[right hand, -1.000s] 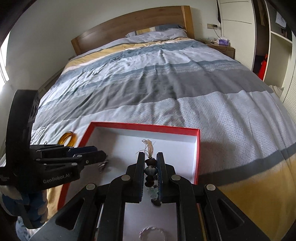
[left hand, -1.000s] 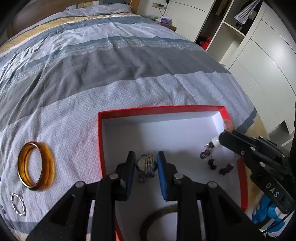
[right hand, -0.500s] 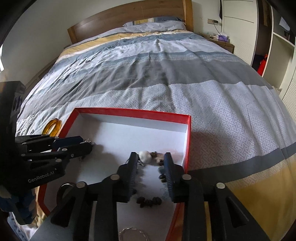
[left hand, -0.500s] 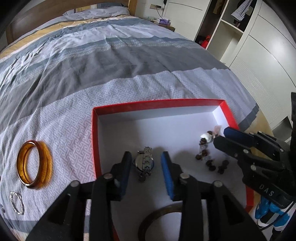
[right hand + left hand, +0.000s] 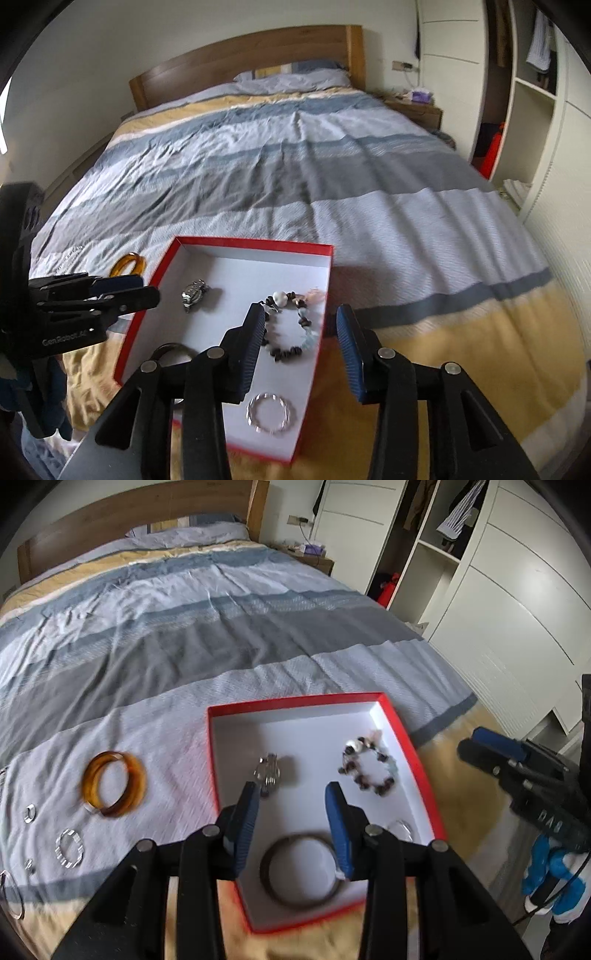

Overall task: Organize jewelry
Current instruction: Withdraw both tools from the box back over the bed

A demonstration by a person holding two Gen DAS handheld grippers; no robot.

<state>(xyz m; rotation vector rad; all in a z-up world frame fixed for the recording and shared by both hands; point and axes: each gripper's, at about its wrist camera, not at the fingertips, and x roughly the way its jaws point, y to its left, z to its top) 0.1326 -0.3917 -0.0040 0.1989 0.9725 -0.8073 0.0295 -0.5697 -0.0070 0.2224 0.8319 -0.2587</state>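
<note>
**Both jaws apart above red box; watch and bead bracelet lying inside**

Left gripper (image 5: pixel 291 801): jaws apart, nothing between the pads; they have just been opening. The metal wristwatch (image 5: pixel 268 774) lies on the white floor of the red box (image 5: pixel 295 700), just ahead of the left-hand jaw and clear of it. A dark bangle (image 5: pixel 300 871) lies beneath and behind the jaws, near the box's close edge.

Right gripper (image 5: pixel 301 319): jaws apart and have just been opening further; nothing gripped. The bead bracelet (image 5: pixel 291 325) lies flat in the box below the gap, beside the left-hand jaw, apart from both pads. A silver twisted ring-bangle (image 5: pixel 271 412) lies behind it, under the jaws.

Out of the box, left of the left jaws on the bed cover (image 5: pixel 184 646): amber bangle (image 5: pixel 113 788), and a small silver hoop (image 5: pixel 69 848).
</note>
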